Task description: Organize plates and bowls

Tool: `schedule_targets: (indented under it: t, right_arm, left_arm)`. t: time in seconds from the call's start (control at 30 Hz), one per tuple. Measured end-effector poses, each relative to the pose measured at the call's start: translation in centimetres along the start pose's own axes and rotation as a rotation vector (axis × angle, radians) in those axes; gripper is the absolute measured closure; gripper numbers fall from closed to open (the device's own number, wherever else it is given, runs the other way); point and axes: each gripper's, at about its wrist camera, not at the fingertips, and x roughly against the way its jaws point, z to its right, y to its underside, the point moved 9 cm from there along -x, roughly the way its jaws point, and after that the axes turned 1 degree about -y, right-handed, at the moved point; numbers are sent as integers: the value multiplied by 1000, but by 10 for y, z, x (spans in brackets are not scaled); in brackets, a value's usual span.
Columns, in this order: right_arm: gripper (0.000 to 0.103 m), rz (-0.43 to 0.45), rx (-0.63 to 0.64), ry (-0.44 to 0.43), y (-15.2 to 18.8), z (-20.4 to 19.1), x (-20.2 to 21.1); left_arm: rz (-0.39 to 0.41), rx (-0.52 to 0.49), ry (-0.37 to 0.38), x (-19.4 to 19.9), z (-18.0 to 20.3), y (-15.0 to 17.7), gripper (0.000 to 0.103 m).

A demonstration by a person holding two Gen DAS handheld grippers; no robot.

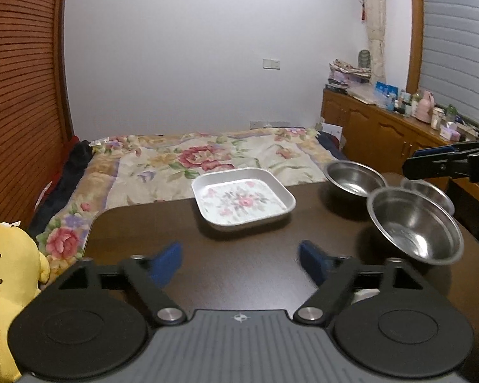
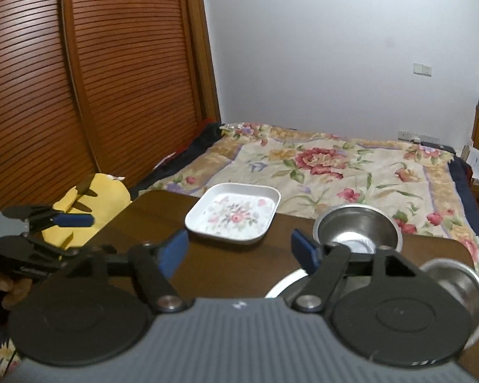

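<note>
A white square plate (image 1: 242, 199) with a flower print sits on the dark table (image 1: 143, 233), ahead of my left gripper (image 1: 239, 265), which stands open and holds nothing. Three steel bowls are at the right: a far bowl (image 1: 354, 178), a near bowl (image 1: 415, 223) and a small bowl (image 1: 428, 191) behind it. My right gripper (image 1: 428, 159) hovers above them. In the right wrist view my right gripper (image 2: 239, 252) is open and empty over the table (image 2: 163, 204), short of the plate (image 2: 233, 212). One bowl (image 2: 357, 226) lies beyond its right finger. Another bowl (image 2: 459, 284) is half hidden by the gripper body.
A bed with a floral blanket (image 1: 207, 156) runs behind the table's far edge. A yellow plush toy (image 1: 9, 271) lies off the table's left edge. A wooden cabinet (image 1: 383, 134) with clutter stands at the right, louvred wooden doors (image 2: 95, 79) at the left.
</note>
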Motion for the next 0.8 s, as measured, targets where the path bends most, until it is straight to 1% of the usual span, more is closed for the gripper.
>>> schedule_targets:
  t: [0.03,0.07,0.23,0.4,0.47,0.53,0.6,0.67,0.73,0.8]
  right_arm:
    - [14,-1,-7,-2,-3,3,-5]
    - [9,-3,-13,-5,-7,5,-11]
    - [9,-50,-18,6,-10,15,-37]
    - [9,-126,-46,-21,-11,20,-66]
    - [10,-151,-63,-29,-11,22,-77]
    - [10,-174,-73,-31,-10,24,-89]
    - [13,-194,-76,-29,-8,26,-99]
    - [17,-215,-81,-31,-6,26,-111]
    - [23,-237,-92,-34,-4,29,-122]
    - [26,-255,-111,-34,-3,33,-131]
  left_arm:
    - [2,2,-4,-3,-2,-3,6]
    - [3,-1,-5,-6,-4,-6,5]
    - [-7,-3,-18,-26,-13,-17,4]
    - [-37,3,0,-54,-21,-25,5]
    - [-47,14,10,-64,-23,-29,8]
    - [-56,19,17,-73,-25,-31,14]
    - [-58,22,25,-82,-27,-33,16]
    - [-67,31,29,-91,-30,-34,20]
    - [-74,41,33,-101,-32,-35,32]
    - [-88,47,33,-111,-34,-34,38]
